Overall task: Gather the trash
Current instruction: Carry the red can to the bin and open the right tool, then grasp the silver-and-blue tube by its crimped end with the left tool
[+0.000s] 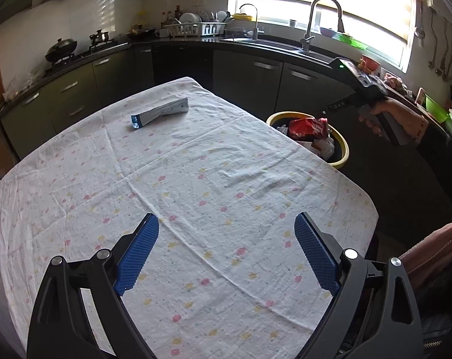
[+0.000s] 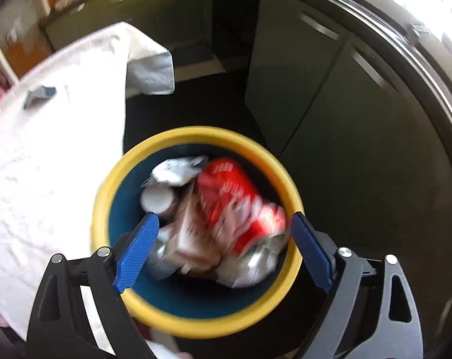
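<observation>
A flattened silver and blue wrapper [image 1: 160, 113] lies on the far part of the table's flowered white cloth [image 1: 196, 185]. My left gripper [image 1: 226, 227] hovers open over the near half of the cloth, well short of the wrapper, with nothing between its blue pads. Past the table's right edge stands a yellow-rimmed bin [image 1: 344, 149] holding a red can [image 1: 308, 127] and pale packets. My right gripper [image 2: 223, 218] points down over that bin [image 2: 196, 133], open; the red can [image 2: 235, 197] lies inside the bin below the pads. The wrapper [image 2: 39, 95] shows blurred at upper left.
Dark cabinets and a counter run behind the table, with a sink and tall faucet [image 1: 318, 21], a dish rack [image 1: 196, 27] and a wok on the stove [image 1: 60, 49]. A hand [image 1: 384, 119] holds the right gripper's handle above the bin. A sleeve [image 1: 435, 251] is at lower right.
</observation>
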Tool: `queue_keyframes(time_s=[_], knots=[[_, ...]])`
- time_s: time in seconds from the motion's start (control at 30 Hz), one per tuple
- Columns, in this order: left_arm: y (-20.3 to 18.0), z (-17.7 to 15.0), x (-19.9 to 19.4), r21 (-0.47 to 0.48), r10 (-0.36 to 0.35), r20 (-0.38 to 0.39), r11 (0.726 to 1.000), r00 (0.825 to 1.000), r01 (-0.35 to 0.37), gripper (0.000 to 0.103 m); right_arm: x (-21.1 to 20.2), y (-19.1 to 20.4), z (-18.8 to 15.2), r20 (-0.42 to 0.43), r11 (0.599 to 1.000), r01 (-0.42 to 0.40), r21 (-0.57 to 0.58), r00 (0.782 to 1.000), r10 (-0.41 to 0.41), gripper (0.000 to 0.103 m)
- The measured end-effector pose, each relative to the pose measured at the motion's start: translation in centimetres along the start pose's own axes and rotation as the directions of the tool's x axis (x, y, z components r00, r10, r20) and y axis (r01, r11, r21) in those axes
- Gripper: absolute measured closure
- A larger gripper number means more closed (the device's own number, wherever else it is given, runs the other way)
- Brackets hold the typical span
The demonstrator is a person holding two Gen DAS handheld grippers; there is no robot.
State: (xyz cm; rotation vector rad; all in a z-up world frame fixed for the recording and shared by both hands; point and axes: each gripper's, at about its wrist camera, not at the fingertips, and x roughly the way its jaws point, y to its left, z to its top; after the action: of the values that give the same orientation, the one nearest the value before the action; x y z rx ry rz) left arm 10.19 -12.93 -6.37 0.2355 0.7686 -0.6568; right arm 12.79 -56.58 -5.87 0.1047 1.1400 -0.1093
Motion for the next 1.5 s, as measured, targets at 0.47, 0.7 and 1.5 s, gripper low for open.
queue_keyframes(time_s=[0.47, 0.7, 1.5], knots=[[1.5, 4.6, 2.9, 0.116, -0.099, -0.004, 0.988, 0.995, 0.098, 0.009, -6.4, 10.6, -11.0, 0.235, 0.956, -0.293, -0.037, 0.927, 0.293, 0.018], [5.1, 9.4, 6.2, 0.177, -0.161, 0.003, 0.972, 0.987, 0.158, 0.009, -5.7, 11.9, -10.2, 0.302, 0.944, -0.329, -0.007, 0.9, 0.316, 0.018], [13.3, 18.2, 24.9, 0.377, -0.086, -0.195, 0.913, 0.977, 0.156, 0.026, -1.8, 12.1, -6.9, 0.303, 0.925, -0.377, 0.043, 0.887, 0.348, 0.018]])
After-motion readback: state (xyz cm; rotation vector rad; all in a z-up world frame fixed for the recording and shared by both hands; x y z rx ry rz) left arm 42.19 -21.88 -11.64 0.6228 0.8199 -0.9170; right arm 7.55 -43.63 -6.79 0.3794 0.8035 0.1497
